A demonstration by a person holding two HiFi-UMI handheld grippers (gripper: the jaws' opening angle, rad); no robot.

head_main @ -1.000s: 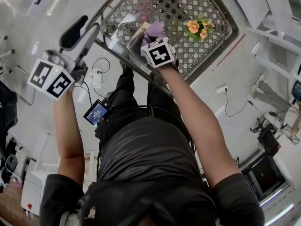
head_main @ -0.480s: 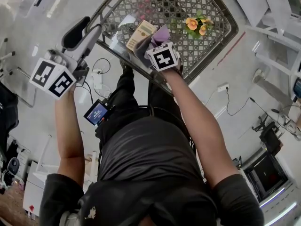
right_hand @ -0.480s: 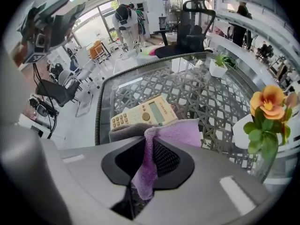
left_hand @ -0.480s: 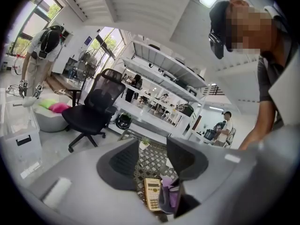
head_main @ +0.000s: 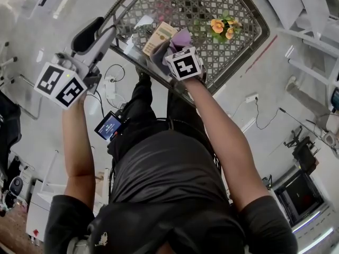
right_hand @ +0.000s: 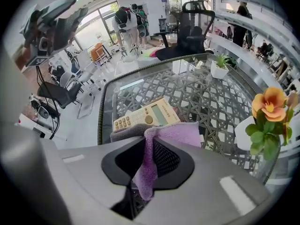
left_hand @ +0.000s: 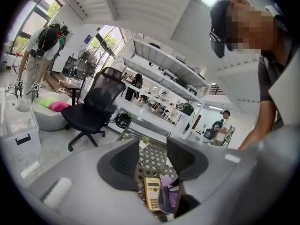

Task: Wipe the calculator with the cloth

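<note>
The beige calculator (right_hand: 146,115) lies near the glass tabletop's (right_hand: 206,95) left edge, its print too small to read. The purple cloth (right_hand: 180,134), pinched in the right tongs (right_hand: 146,165), overlaps its near side. Bare lattice stretches beyond it. The left tongs (left_hand: 152,159) are spread and empty.

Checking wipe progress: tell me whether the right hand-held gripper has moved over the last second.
Yes: the right hand-held gripper slid away from the orange potted flowers, toward the person.
</note>
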